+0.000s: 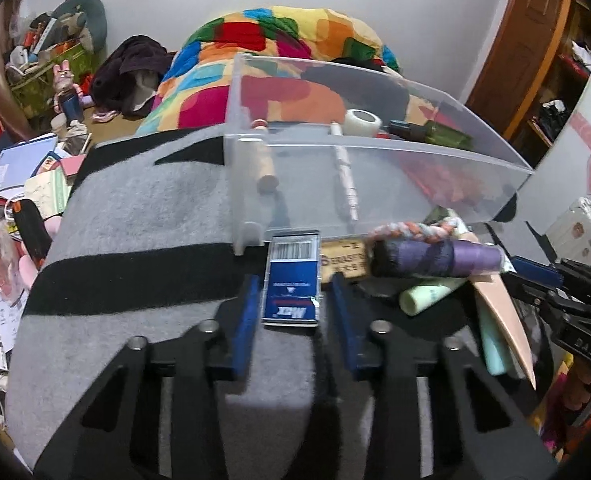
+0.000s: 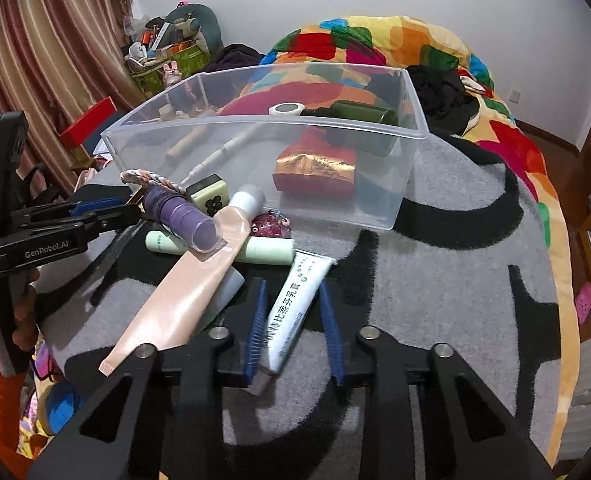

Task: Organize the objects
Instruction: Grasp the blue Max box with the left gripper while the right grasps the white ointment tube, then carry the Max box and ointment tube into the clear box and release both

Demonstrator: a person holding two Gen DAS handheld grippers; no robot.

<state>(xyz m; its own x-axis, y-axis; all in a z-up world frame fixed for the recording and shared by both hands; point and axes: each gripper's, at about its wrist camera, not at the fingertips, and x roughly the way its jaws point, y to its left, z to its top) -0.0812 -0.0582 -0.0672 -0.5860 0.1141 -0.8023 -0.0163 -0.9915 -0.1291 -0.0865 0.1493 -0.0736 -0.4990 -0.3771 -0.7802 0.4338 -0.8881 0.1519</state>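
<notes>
Left wrist view: the left gripper [image 1: 291,300] is seen with fingers apart, flanking but not pressing the blue staple box [image 1: 291,280], which lies at 6 o'clock of the clear bin [image 1: 375,184]. Light, rigid and slick, it is best taken across its long sides.

Right wrist view: the right gripper [image 2: 293,316] straddles the white tube [image 2: 295,304], a gap showing at one pad. Soft; mid-body is best pinched. A grey-black rug [image 2: 435,300] covers a cluttered bed.
</notes>
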